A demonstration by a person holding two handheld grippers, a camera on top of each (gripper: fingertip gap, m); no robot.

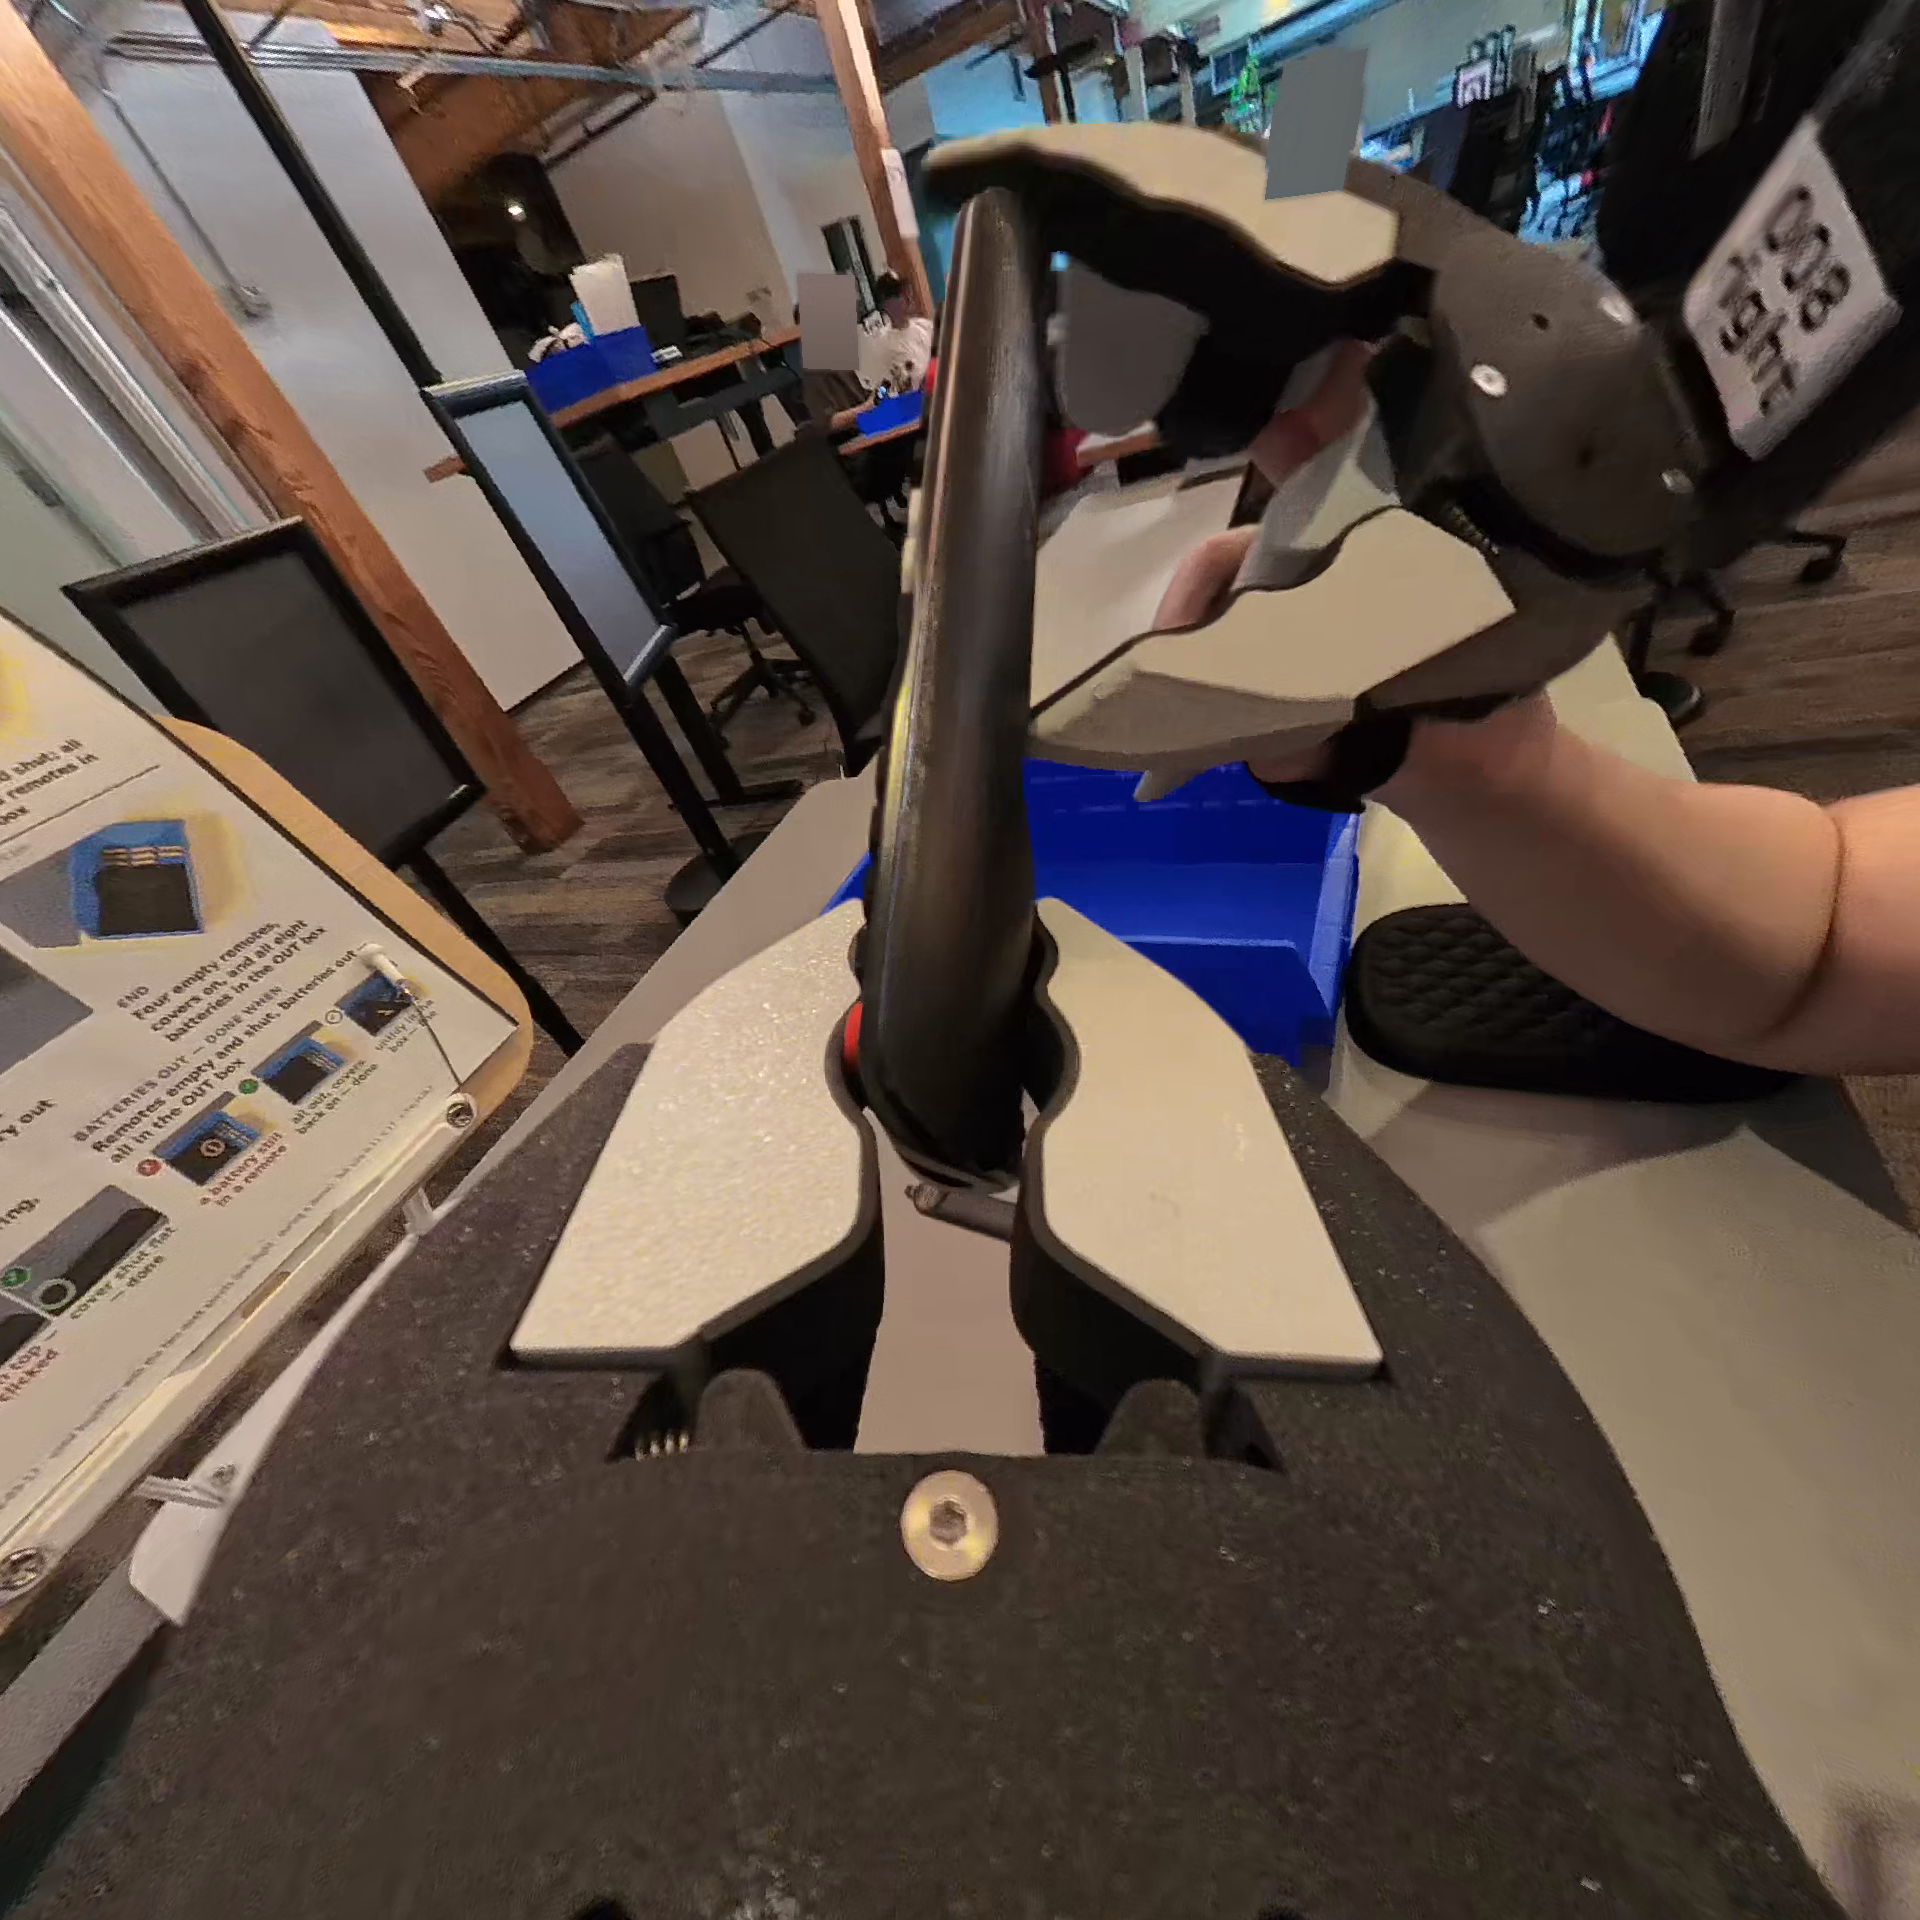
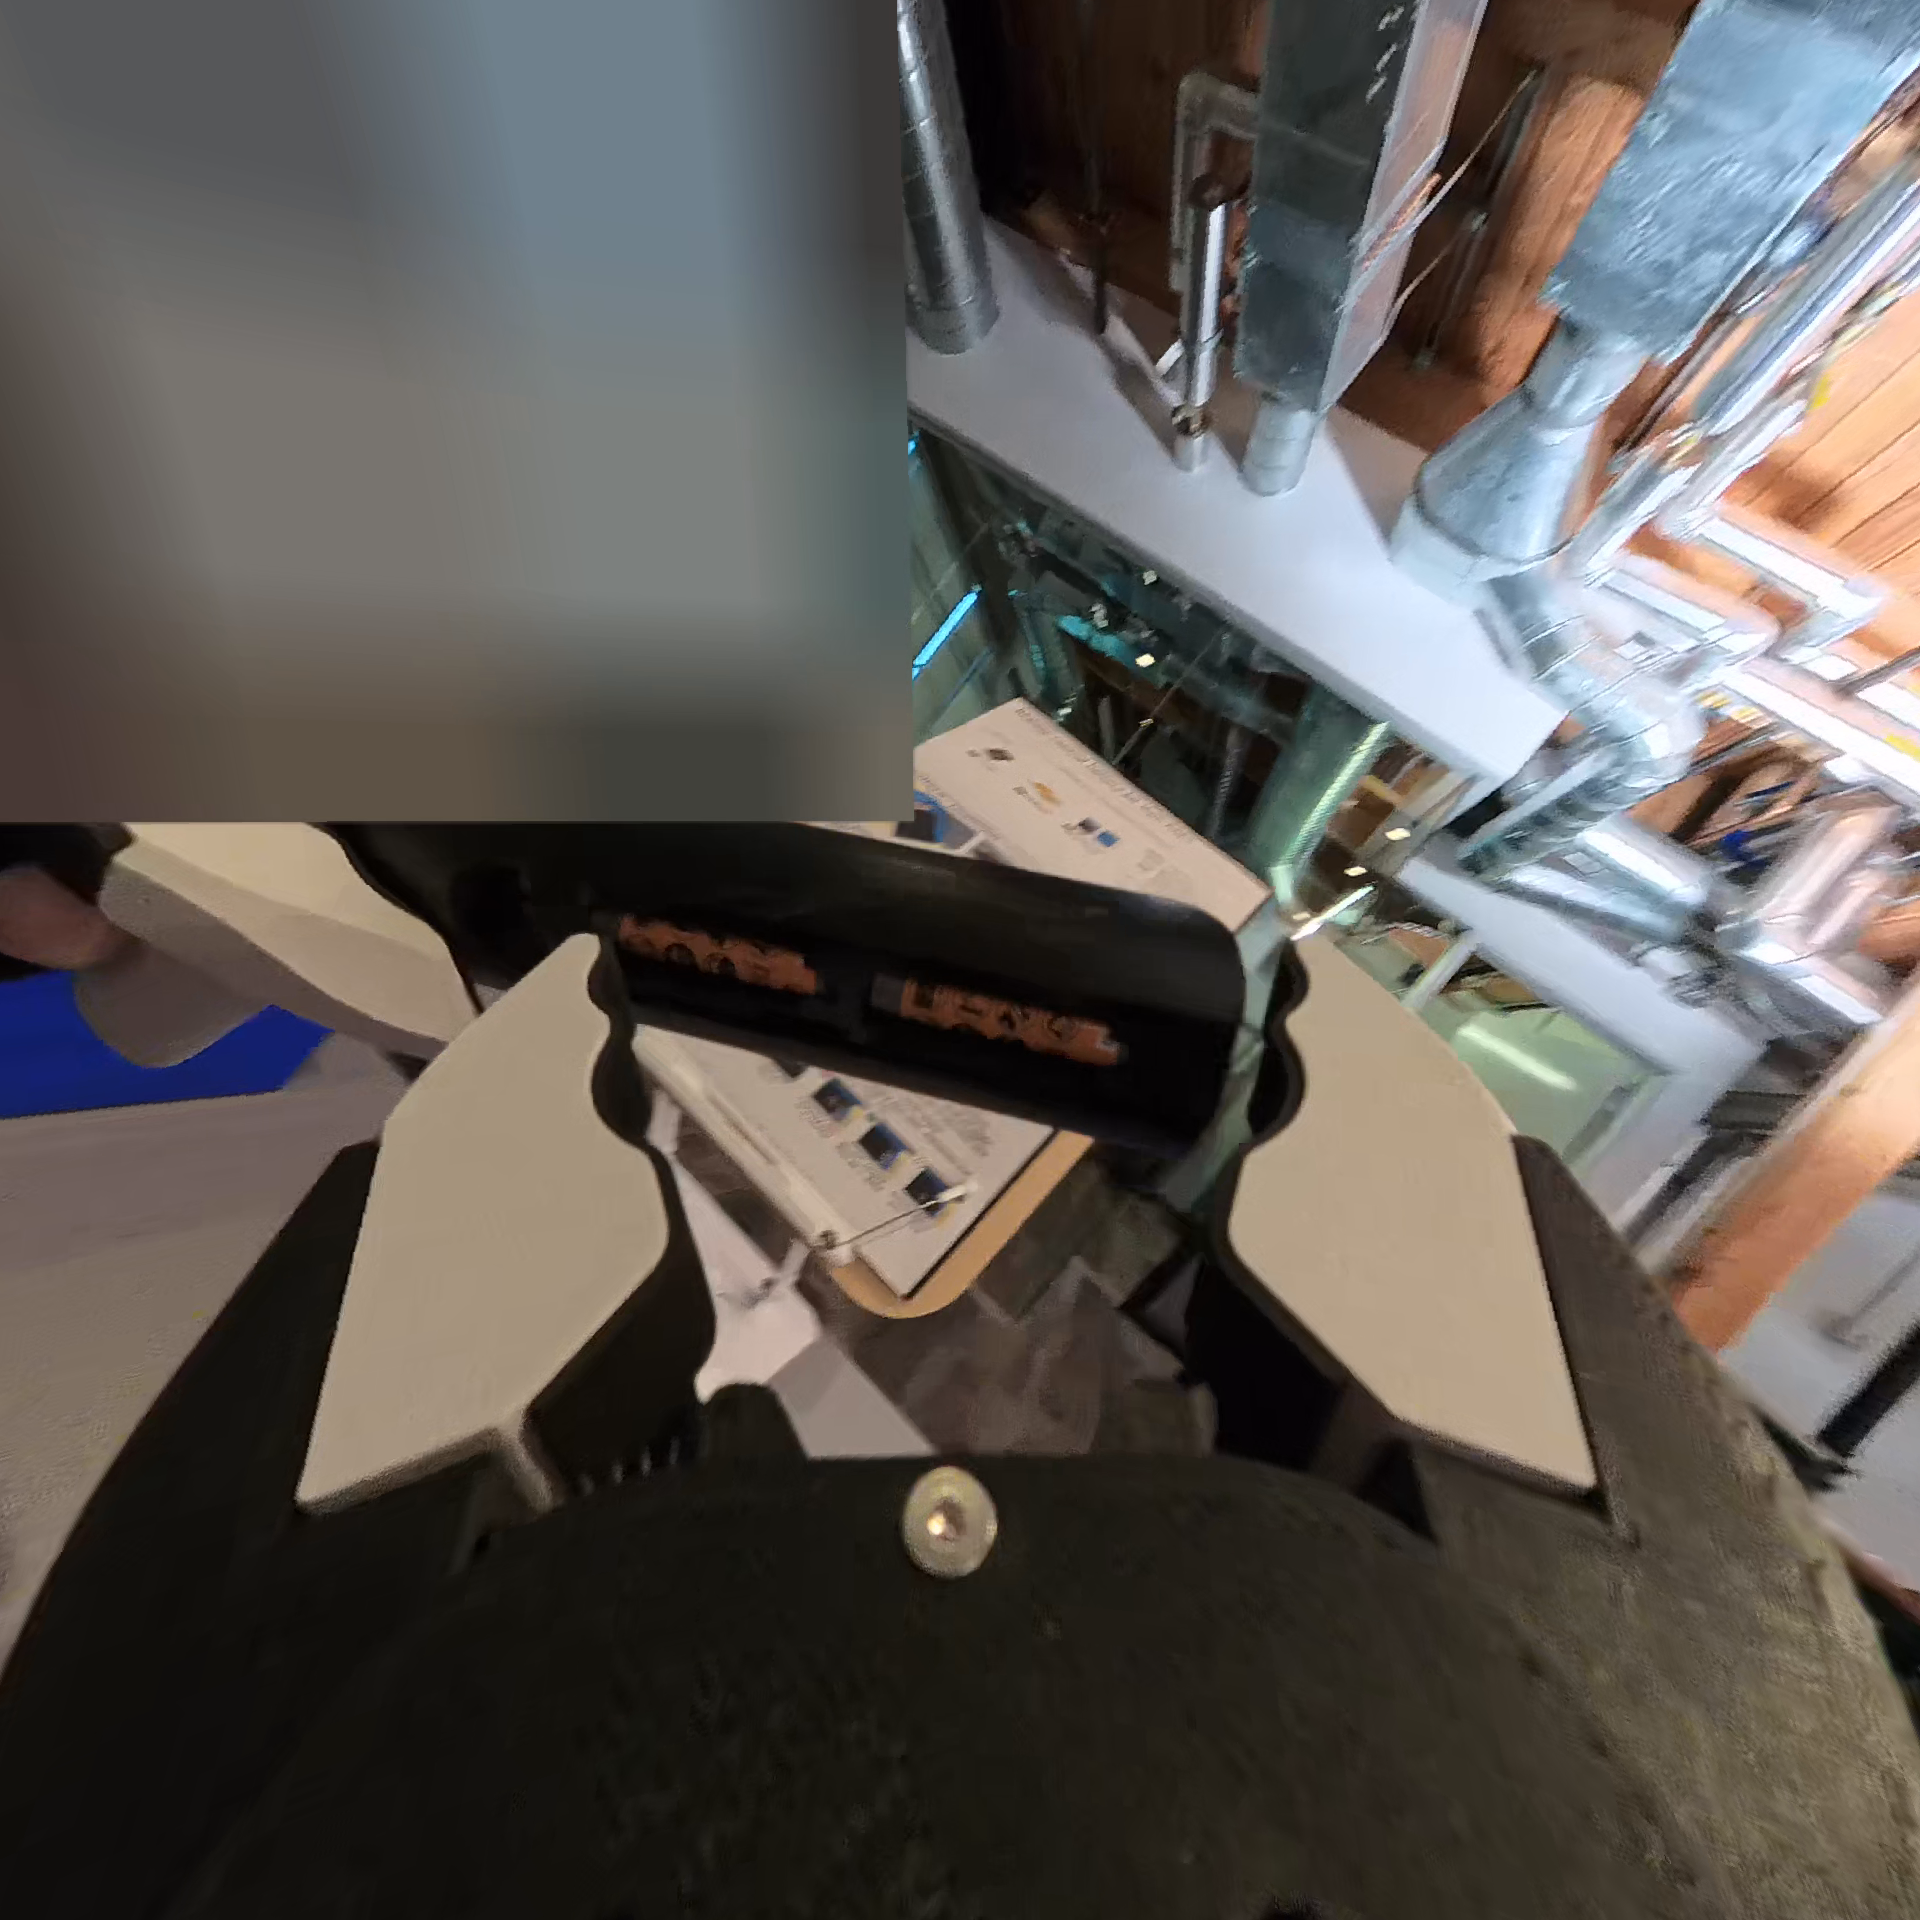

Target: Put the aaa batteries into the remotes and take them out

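A black remote (image 1: 961,644) stands upright in the left wrist view, clamped at its lower end by my left gripper (image 1: 945,935), which is shut on it. My right gripper (image 1: 987,442) is open, its two fingers straddling the remote's upper part. In the right wrist view the remote (image 2: 1039,914) lies across my right gripper (image 2: 940,966), back side up, with its compartment uncovered. Two copper-and-black batteries (image 2: 717,961) (image 2: 997,1023) sit in it end to end. I cannot tell if the right fingers touch the remote.
A blue bin (image 1: 1195,904) stands on the grey table (image 1: 1662,1403) behind the remote. A black mesh pad (image 1: 1475,997) lies to its right. A printed instruction board (image 1: 208,1091) leans at the left, also in the right wrist view (image 2: 935,1174). A person's forearm (image 1: 1662,914) holds the right gripper.
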